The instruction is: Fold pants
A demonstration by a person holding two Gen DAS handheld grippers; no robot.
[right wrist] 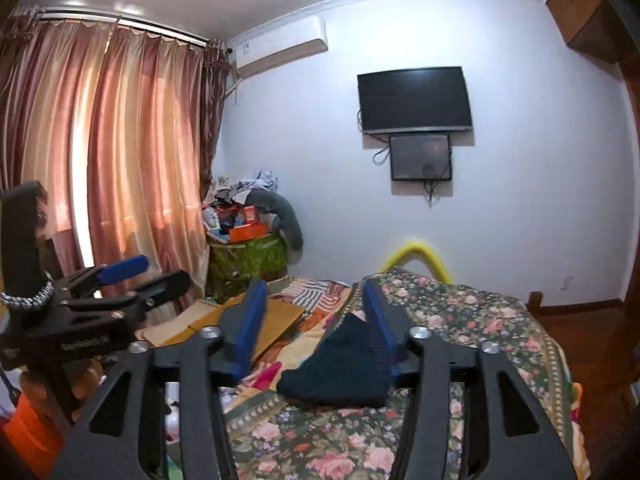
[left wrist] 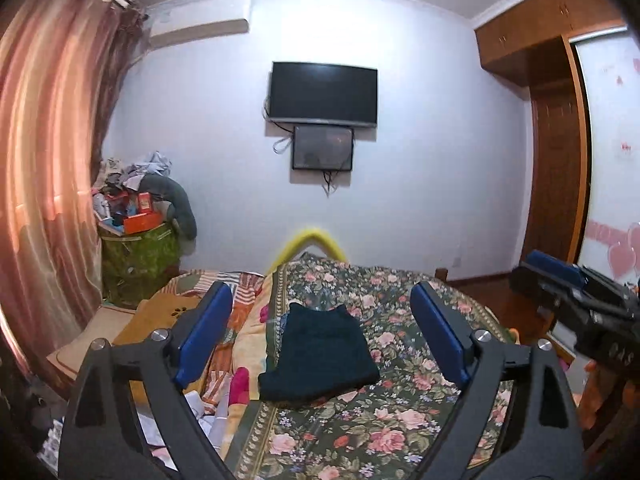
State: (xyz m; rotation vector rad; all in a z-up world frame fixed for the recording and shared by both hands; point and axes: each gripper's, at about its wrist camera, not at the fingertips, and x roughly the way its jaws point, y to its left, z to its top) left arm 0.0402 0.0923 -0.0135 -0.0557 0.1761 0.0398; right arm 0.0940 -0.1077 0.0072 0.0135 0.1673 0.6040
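Here, dark navy fabric pants (left wrist: 318, 354), folded into a compact rectangle, lie on the floral-patterned bedspread (left wrist: 404, 408) below the black wall-mounted television (left wrist: 322, 94). The left gripper (left wrist: 320, 332) and right gripper (right wrist: 312, 320) hang above the bedspread, jaws parted and empty, suggesting the folding is finished.

One folded pair of dark pants (left wrist: 318, 350) on one floral bedspread (left wrist: 400, 400). Two handheld grippers: left gripper (left wrist: 320, 334) and right gripper (right wrist: 310, 324), each with two blue-padded fingers. On the wall: one television (left wrist: 323, 94), one smaller dark screen (left wrist: 322, 148), one air conditioner (right wrist: 280, 46). One pink curtain (right wrist: 100, 140), one green overfilled hamper (left wrist: 138, 258), one wooden wardrobe (left wrist: 556, 120).
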